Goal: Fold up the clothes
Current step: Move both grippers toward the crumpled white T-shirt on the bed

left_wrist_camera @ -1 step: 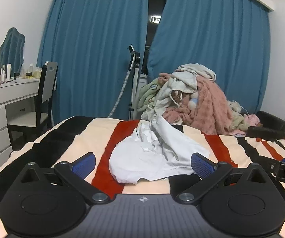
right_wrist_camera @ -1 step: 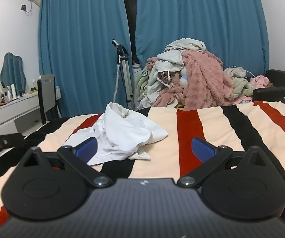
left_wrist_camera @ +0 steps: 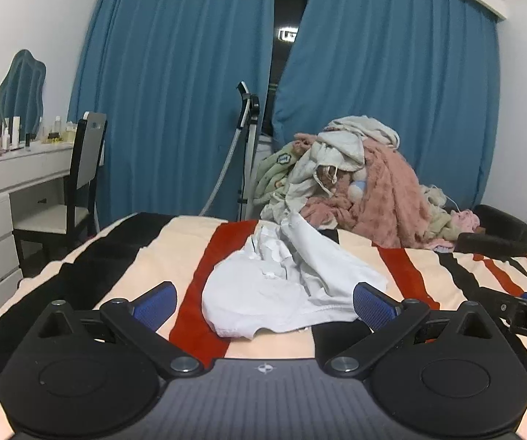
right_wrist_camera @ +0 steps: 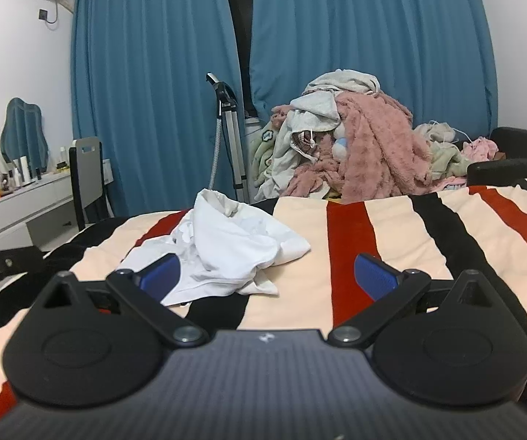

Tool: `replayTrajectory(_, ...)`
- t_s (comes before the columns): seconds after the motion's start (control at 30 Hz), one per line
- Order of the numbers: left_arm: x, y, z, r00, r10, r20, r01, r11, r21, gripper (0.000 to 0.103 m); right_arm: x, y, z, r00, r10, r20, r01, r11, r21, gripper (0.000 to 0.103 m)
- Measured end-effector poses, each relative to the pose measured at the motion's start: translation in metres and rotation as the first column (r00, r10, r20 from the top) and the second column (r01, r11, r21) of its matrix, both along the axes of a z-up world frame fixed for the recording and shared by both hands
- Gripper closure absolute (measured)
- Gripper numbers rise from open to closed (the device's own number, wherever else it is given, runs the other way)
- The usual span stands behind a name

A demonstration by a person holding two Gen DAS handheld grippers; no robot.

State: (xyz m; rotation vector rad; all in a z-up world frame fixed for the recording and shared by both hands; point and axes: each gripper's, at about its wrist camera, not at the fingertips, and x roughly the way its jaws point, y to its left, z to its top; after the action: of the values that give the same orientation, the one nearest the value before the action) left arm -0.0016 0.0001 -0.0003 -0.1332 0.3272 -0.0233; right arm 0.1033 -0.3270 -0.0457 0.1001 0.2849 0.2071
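Both grippers, left (left_wrist_camera: 263, 304) and right (right_wrist_camera: 267, 275), hang spread wide with nothing between their fingers. We note one white garment (left_wrist_camera: 285, 286) crumpled on the striped bed (right_wrist_camera: 391, 242), not folded. One heap of clothes (left_wrist_camera: 355, 183) sits beyond it, unsorted. No folded item shows anywhere.

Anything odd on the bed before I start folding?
Nothing damaged or spilled. The white garment lies crumpled in a heap on the striped blanket, unfolded. Both grippers, left and right, are open and empty. A clothes pile sits beyond the bed.
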Motion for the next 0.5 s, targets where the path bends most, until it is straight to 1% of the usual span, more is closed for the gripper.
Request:
replayTrajectory(0.23, -0.007, 0.001, -0.001, 1.0, -0.013, 0.0, 0.013, 1.0, -0.002, 0.0, 0.002, -0.006, -0.003, 0.999, 0.003, -0.052, 0.0, 0.999, 0.054, 0.0)
replayTrajectory(0.33, -0.005, -0.01, 0.001, 1.0, -0.018, -0.008, 0.018, 1.0, 0.019, 0.0, 0.004, -0.008, -0.003, 0.999, -0.003, -0.049, 0.006, 0.998, 0.06, 0.0)
replayTrajectory(0.4, 0.001, -0.011, -0.001, 1.0, -0.016, -0.024, 0.017, 1.0, 0.024, 0.0, 0.001, -0.007, -0.003, 1.0, -0.008, -0.03, 0.009, 0.999, 0.051, 0.0)
replayTrajectory(0.5, 0.002, -0.014, -0.003, 0.999, -0.021, -0.029, 0.022, 0.999, 0.04, 0.0, 0.0, -0.009, -0.003, 1.0, -0.006, -0.028, 0.007, 0.999, 0.049, 0.0)
